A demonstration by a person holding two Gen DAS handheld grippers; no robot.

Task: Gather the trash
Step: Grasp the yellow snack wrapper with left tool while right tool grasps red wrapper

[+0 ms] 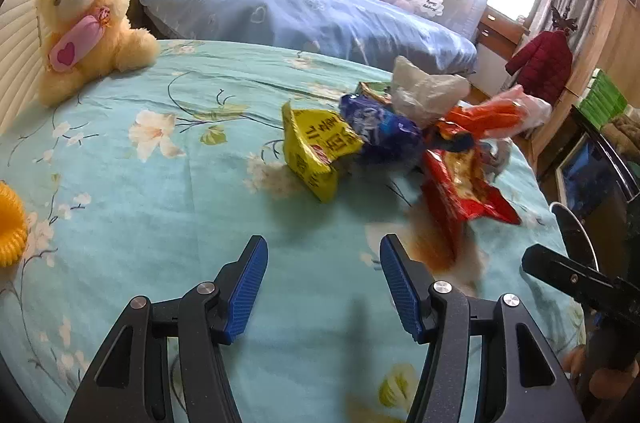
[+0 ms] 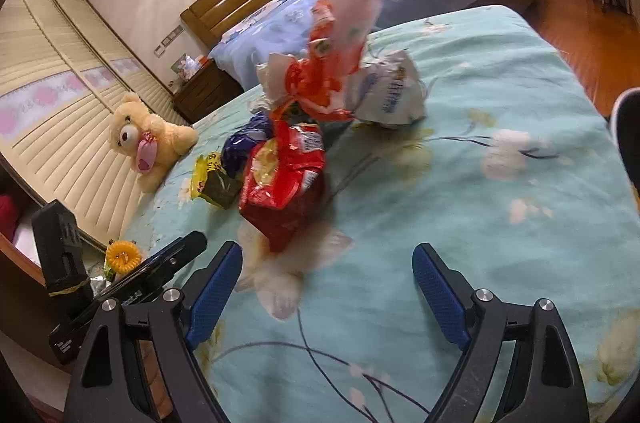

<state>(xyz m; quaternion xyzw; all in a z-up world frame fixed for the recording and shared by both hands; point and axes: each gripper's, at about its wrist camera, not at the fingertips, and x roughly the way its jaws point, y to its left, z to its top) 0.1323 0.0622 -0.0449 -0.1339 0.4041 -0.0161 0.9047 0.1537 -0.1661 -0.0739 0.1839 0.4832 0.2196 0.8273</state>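
Note:
A heap of snack wrappers lies on a bed with a teal floral sheet point(image 1: 140, 183). The heap holds a yellow bag point(image 1: 316, 151), a dark blue bag point(image 1: 380, 131), a red bag point(image 1: 460, 187), an orange wrapper point(image 1: 488, 119) and a whitish plastic bag point(image 1: 424, 91). My left gripper point(image 1: 324, 255) hovers open over the sheet just short of the yellow bag, nothing between its blue pads. In the right wrist view the red bag point(image 2: 284, 179) lies ahead of my open, empty right gripper point(image 2: 328, 263), with the orange wrapper point(image 2: 324, 79) and a white printed bag point(image 2: 392, 95) behind.
A cream teddy bear point(image 1: 88, 19) sits at the sheet's far left by a slatted wall. A yellow coiled hair tie point(image 1: 10, 219) lies at the left edge. Behind stands a blue-covered bed point(image 1: 320, 15). The other gripper's black body point(image 1: 580, 283) shows at right.

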